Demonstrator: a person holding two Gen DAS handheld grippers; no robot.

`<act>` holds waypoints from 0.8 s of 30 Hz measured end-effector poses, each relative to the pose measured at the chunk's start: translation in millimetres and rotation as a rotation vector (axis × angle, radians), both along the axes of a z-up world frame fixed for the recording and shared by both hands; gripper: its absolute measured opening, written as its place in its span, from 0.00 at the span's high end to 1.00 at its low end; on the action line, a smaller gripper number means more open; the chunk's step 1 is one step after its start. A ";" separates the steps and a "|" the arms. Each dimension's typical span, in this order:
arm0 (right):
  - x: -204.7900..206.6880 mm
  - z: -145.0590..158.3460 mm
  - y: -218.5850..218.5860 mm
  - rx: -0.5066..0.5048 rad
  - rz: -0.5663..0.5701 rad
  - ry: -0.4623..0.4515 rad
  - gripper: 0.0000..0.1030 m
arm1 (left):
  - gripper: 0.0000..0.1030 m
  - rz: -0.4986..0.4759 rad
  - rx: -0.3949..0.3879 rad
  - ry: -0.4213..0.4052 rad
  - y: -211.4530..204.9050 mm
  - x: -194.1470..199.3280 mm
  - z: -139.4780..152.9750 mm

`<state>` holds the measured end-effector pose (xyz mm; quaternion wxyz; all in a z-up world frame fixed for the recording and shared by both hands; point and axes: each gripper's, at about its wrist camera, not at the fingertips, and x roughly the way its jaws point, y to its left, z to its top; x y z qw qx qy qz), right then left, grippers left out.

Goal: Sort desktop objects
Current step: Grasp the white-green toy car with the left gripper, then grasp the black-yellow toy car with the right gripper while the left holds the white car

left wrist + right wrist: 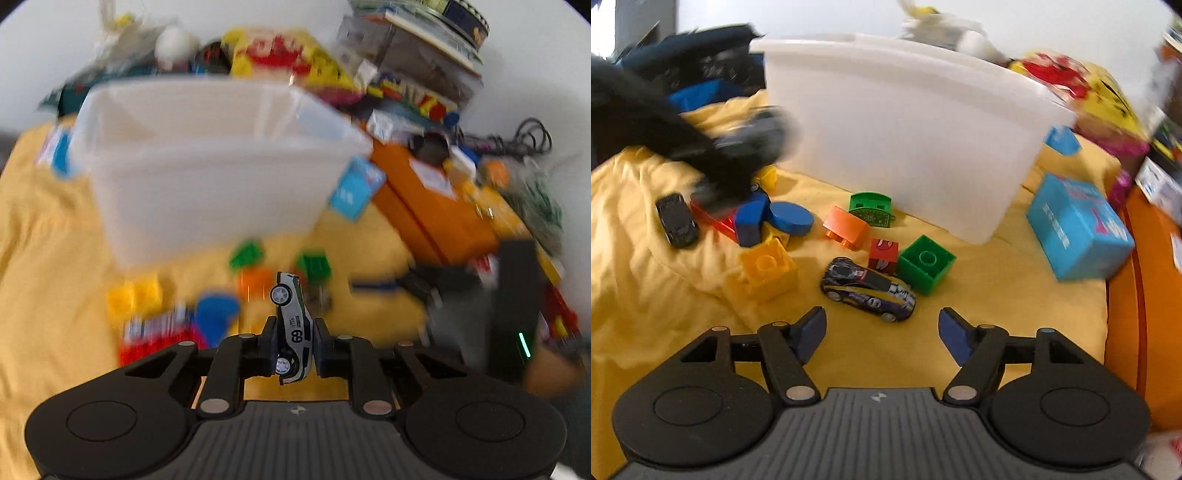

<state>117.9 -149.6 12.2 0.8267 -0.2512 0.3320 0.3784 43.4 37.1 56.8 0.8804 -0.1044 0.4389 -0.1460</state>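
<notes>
Low in the frame, the left gripper (295, 341) has its jaws clamped across the flanks of a small, light, rigid, probably slippery toy car (292, 325), while the right gripper (882, 336) spreads its jaws wide before the purple car (868, 290), best pinched likewise.

yellow cloth (960, 350) on desk, black cables (532, 136) at back

The left gripper (295, 345) pinches a white toy race car (292, 326) marked 69, held nose-up on end between its pads. Beyond the fingertips lie blurred building blocks: two green blocks (248, 254), an orange one (256, 281), a yellow one (135, 297) and a blue piece (216, 314) to the left. Farther ahead stands a white plastic bin (218, 166) on yellow cloth (44, 229), an orange box (436, 206) to its right.
</notes>
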 end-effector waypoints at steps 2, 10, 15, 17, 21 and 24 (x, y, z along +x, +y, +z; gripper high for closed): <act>5.3 -1.4 5.7 -0.012 0.054 -0.010 0.31 | 0.79 0.003 -0.020 0.053 7.1 -18.2 -12.9; 10.5 -1.5 9.9 0.002 0.031 0.071 0.49 | 0.79 0.025 -0.071 0.206 16.2 -49.8 -58.8; -5.6 5.2 1.3 -0.014 -0.041 0.137 0.50 | 0.79 0.008 -0.091 0.200 12.0 -43.6 -60.6; -14.3 11.7 -3.2 -0.012 -0.067 0.161 0.50 | 0.79 0.000 -0.092 0.193 9.1 -45.1 -62.7; -28.6 19.9 -10.7 -0.016 -0.140 0.253 0.50 | 0.79 -0.025 -0.070 0.182 5.1 -44.0 -66.1; -36.3 15.0 -12.9 -0.020 -0.209 0.317 0.49 | 0.77 -0.030 -0.067 0.168 6.3 -41.9 -67.2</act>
